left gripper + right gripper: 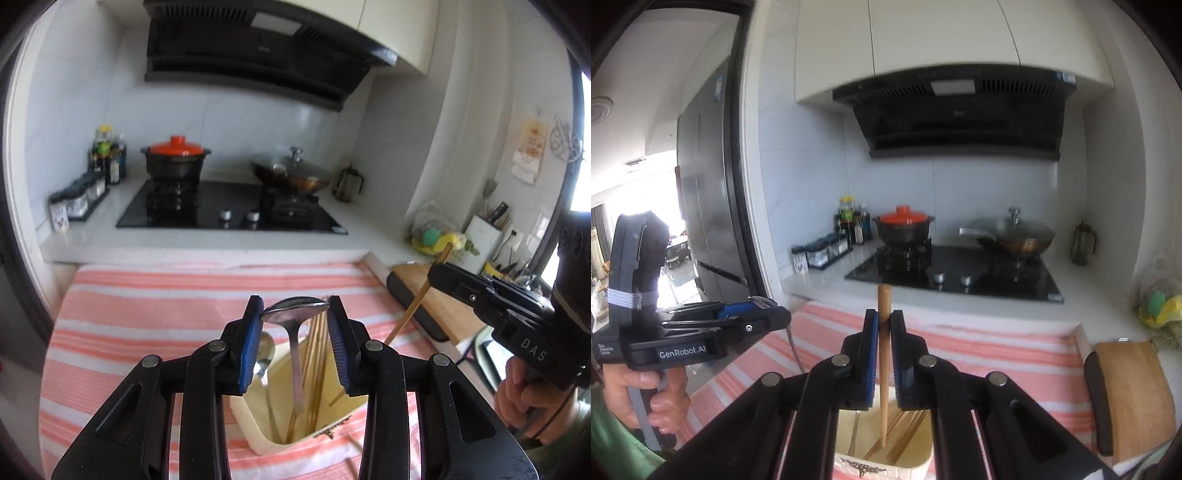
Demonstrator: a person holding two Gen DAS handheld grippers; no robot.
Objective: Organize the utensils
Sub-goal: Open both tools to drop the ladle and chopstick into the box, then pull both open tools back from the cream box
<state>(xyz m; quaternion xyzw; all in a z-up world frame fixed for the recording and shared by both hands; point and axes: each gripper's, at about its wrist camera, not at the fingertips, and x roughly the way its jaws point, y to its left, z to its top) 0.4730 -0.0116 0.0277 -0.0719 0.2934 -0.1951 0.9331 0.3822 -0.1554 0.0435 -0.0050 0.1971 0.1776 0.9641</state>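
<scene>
A cream utensil holder [258,432] stands on a pink-and-white striped cloth [155,306] and holds several wooden chopsticks [314,369] and a steel spoon [266,354]. My left gripper [294,312] is shut on a second steel spoon [295,314] by its bowl, handle hanging into the holder. My right gripper [882,325] is shut on a wooden chopstick [884,376], its lower tip inside the holder [879,467]. The right gripper also shows in the left wrist view [439,273], holding that chopstick [413,306] slanted. The left gripper shows at the left of the right wrist view [768,314].
A black hob [229,210] behind the cloth carries an orange-lidded pot [175,158] and a lidded wok [295,173]. Condiment bottles [107,155] stand at its left. A wooden cutting board [1130,391] lies right of the cloth. A loose chopstick [352,443] lies beside the holder.
</scene>
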